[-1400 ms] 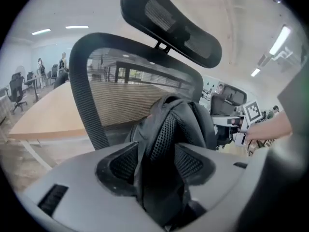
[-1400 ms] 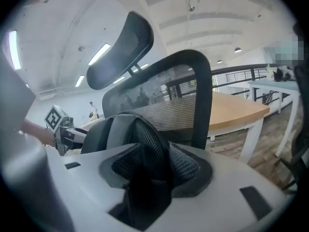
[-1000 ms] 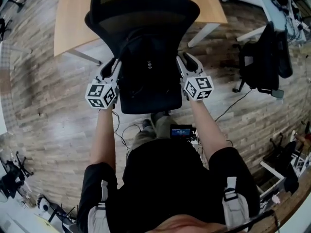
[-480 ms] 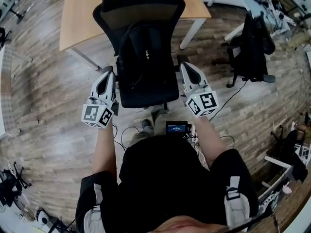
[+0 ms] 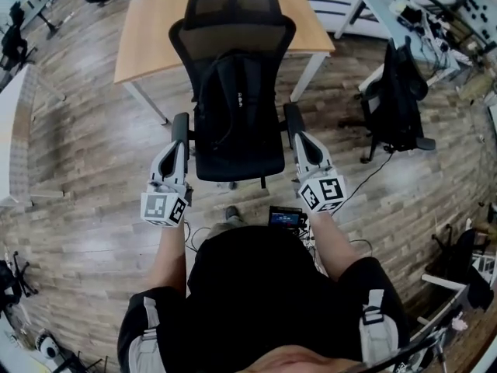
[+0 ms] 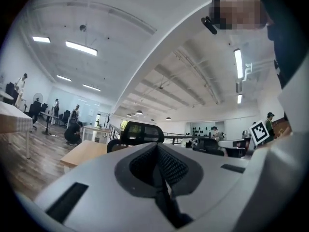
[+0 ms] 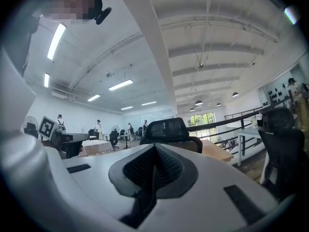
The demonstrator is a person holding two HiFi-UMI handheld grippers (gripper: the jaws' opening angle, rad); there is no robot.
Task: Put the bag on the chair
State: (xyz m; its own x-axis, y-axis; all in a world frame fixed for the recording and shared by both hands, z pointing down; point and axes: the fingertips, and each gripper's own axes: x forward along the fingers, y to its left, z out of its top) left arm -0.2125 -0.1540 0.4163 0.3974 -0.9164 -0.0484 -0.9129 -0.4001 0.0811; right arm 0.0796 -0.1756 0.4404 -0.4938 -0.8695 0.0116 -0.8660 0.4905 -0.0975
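Observation:
A black backpack [image 5: 235, 103] stands upright on the seat of a black mesh office chair [image 5: 237, 162], leaning on its backrest. My left gripper [image 5: 175, 148] is just short of the chair's left armrest and my right gripper [image 5: 300, 140] just short of the right one. Both are shut with nothing between the jaws, and both are apart from the bag. In the left gripper view the left gripper [image 6: 157, 149] points level at the chair's headrest [image 6: 141, 132]. The right gripper [image 7: 154, 151] does the same in its own view, with the headrest [image 7: 166, 128] ahead.
A wooden table [image 5: 155, 29] stands right behind the chair. A second black chair [image 5: 397, 92] draped with dark cloth is at the right, beside white desks [image 5: 404, 14]. Cables trail over the plank floor by the person's feet. People are far off in the hall.
Both grippers have drawn back from the bag's sides toward the person, and their jaws have gone from open to shut. The bag stays on the chair.

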